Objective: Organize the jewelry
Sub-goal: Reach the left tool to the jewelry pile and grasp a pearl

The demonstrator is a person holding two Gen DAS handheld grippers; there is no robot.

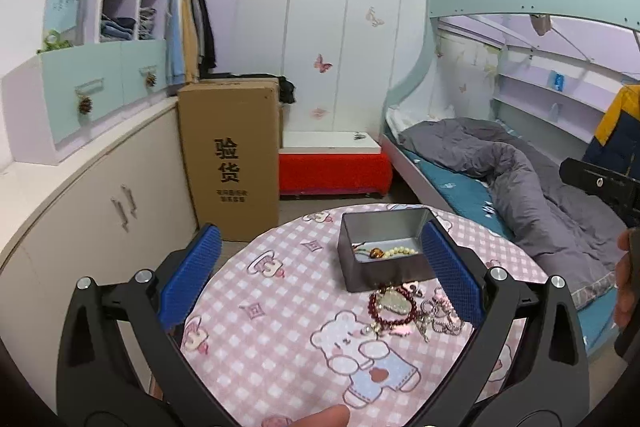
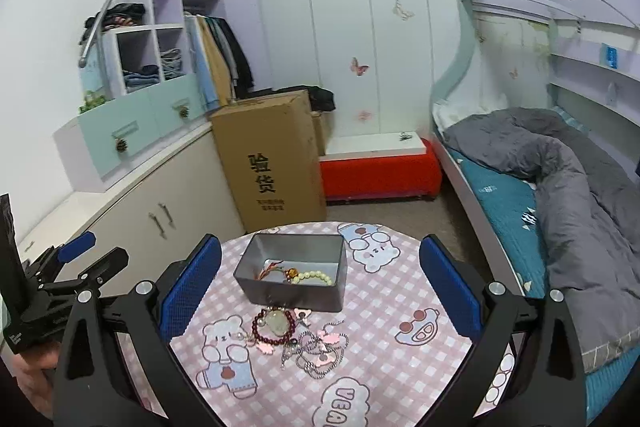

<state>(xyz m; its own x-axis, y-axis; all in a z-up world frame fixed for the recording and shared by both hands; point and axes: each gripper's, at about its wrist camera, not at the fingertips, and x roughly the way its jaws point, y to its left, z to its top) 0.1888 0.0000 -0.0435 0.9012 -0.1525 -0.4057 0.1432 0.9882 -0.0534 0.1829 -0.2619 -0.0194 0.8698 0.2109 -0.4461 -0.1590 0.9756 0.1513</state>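
Observation:
A grey metal tin [image 1: 376, 267] [image 2: 296, 291] stands open on the round table and holds a cream bead bracelet [image 1: 398, 251] [image 2: 314, 277] with an amber bead and red cord. In front of the tin lies a pile of jewelry: a dark red bead bracelet [image 1: 390, 311] [image 2: 274, 327] around a pale jade pendant [image 2: 277, 321], and silver chains [image 1: 442, 315] [image 2: 316, 351] with pink charms. My left gripper [image 1: 320, 267] is open and empty above the table, left of the pile. My right gripper [image 2: 320, 275] is open and empty, above the tin and pile.
The table has a pink checked cloth with bear prints [image 1: 280, 307] [image 2: 400, 291]. A tall cardboard box [image 1: 232, 155] and a red bench [image 1: 334, 171] stand behind it. A bunk bed with a grey quilt [image 2: 560, 179] is to the right, cabinets [image 2: 152, 211] to the left.

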